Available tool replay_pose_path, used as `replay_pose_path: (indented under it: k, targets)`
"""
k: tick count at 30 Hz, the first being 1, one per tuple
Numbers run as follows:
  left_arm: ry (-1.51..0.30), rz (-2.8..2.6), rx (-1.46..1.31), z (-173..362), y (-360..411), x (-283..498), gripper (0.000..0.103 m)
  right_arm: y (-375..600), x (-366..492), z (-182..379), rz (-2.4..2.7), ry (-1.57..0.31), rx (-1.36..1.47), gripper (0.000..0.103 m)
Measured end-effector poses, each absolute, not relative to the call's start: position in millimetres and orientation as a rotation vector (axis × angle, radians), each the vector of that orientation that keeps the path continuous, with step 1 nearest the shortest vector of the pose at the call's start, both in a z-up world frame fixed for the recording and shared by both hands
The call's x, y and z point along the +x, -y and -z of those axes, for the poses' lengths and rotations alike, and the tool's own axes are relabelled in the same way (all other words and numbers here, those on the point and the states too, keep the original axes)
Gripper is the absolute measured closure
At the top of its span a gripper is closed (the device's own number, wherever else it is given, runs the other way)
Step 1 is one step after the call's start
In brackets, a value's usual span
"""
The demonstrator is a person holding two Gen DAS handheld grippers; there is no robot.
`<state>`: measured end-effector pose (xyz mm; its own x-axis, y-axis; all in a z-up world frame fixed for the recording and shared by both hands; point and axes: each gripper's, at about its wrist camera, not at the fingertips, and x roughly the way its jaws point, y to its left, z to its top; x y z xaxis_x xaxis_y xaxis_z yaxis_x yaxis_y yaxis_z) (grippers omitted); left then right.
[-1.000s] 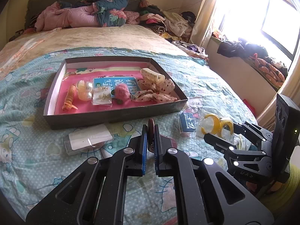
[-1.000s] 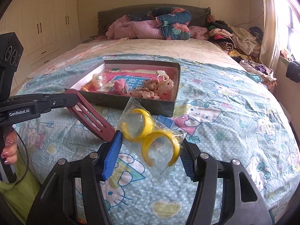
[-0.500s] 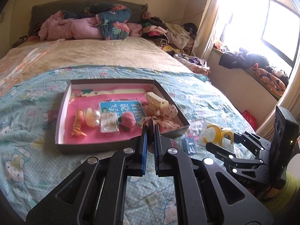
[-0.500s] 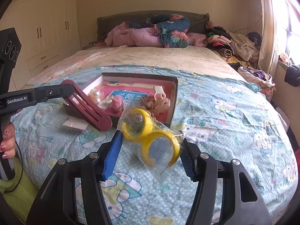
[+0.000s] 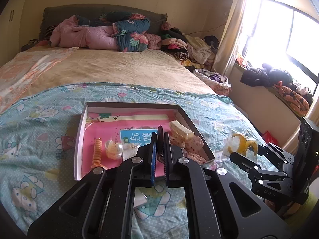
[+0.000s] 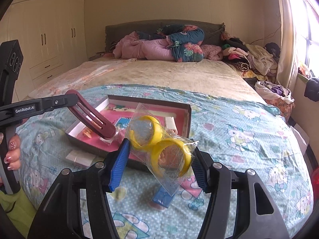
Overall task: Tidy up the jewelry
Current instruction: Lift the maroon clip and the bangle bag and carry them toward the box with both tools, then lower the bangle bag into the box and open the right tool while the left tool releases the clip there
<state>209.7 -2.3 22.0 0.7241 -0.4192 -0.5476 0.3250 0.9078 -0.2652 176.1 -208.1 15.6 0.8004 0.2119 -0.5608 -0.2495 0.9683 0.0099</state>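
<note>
My left gripper point(image 5: 160, 139) is shut on a dark red hair clip point(image 5: 160, 131), held edge-on above the near edge of the open box point(image 5: 79, 137); the clip also shows in the right wrist view point(image 6: 93, 117), hanging over the box point(image 6: 188, 119). The box has a pink lining and holds an orange spiral clip point(image 5: 97, 153), small bagged pieces point(image 5: 113, 149) and spotted fabric items point(image 5: 191, 141). My right gripper point(image 6: 158, 159) is shut on a clear bag of two yellow bangles point(image 6: 159, 147), lifted above the bed right of the box; it also shows in the left wrist view point(image 5: 242, 143).
A Hello Kitty sheet point(image 6: 239, 139) covers the near bed. A small blue packet point(image 6: 162, 197) and a white packet point(image 6: 79, 157) lie on it before the box. Quilts point(image 5: 103, 33) and clothes point(image 5: 191, 45) pile at the head. A window ledge point(image 5: 279, 85) stands right.
Both grippers have risen and tilted, carrying the hair clip and the bangle bag higher. The clip has moved from the sheet in front of the box to over it.
</note>
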Motion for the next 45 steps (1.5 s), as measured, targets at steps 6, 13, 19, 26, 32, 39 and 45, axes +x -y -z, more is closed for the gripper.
replay_pose_path:
  k: [6,13,19,26,32,39,45]
  targets:
    - [-0.637,0.394,-0.174,-21,-6,223,0.101,204,195,-18,-0.243,-0.59,-0.068,0.046]
    - [-0.65,0.378,-0.186,-15,-10,239,0.101,202,217,-14,-0.238,-0.601,-0.065,0.046]
    - [-0.66,0.375,-0.19,-9,-10,254,0.101,202,233,-7,-0.23,-0.614,-0.068,0.046]
    - [-0.675,0.368,-0.2,1,-9,272,0.101,202,255,5,-0.216,-0.637,-0.063,0.046]
    - [-0.692,0.37,-0.221,13,-11,285,0.101,200,275,20,-0.202,-0.675,-0.064,0.046]
    - [-0.715,0.365,-0.229,27,-13,297,0.101,197,296,35,-0.191,-0.711,-0.076,0.046]
    - [-0.732,0.345,-0.219,38,-15,303,0.101,194,311,48,-0.186,-0.743,-0.083,0.046]
